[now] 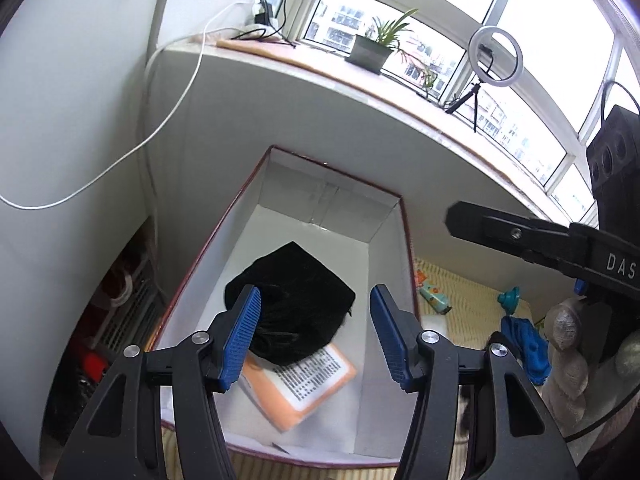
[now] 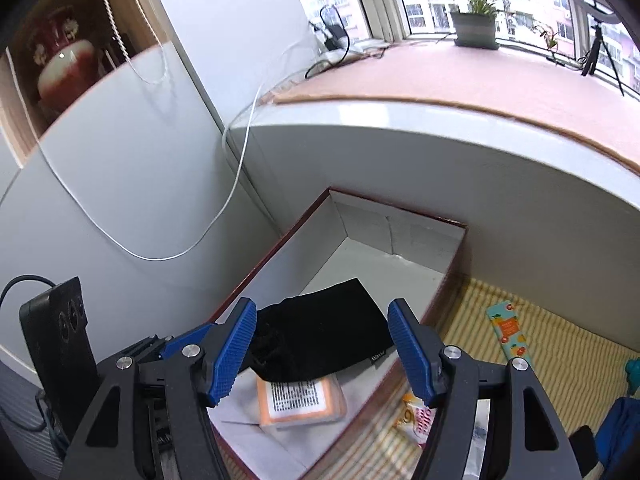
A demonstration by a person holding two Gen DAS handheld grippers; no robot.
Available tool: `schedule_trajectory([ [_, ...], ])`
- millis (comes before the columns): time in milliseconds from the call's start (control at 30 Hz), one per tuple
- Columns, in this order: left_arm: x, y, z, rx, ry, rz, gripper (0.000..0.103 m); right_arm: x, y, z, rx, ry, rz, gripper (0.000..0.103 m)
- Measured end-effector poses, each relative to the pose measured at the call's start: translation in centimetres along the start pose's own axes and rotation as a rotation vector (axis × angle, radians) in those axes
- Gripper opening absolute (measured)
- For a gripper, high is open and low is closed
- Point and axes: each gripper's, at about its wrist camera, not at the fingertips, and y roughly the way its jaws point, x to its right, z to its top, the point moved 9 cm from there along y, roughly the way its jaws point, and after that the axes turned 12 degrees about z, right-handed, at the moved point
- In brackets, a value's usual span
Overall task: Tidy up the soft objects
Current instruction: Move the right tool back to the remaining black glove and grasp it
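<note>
A: Why do both grippers hang over the box?
B: Likely a drop just made; the black pouch lies inside, partly on the orange pack; the left gripper has its jaws apart, nothing between them; the right gripper is the same, pads clear of the cloth.
A: And the rest?
B: More items wait on the striped mat beside the box; a blue cloth among them; behind, a sill with a plant under the windows; a white cable down the wall.
</note>
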Motion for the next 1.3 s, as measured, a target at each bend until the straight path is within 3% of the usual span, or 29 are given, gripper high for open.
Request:
schedule_trajectory([
  [467,5.9,-4.9,-2.4,0.051,0.081,-0.057,0.056,3.2,-9.6,-5.9,0.045,0.057,-0.011,0.065],
  [1033,13.3,-6.8,-8.8,-0.017,0.191,-0.165,0.056,9.7,-21.1,-15.0,0.163,0.220,-0.101,0.065],
  [1300,15.2,-6.5,-11.4,-0.058,0.229,-0.187,0.056,12.7,-23.4,-18.8,0.147,0.264,-0.148,0.065],
])
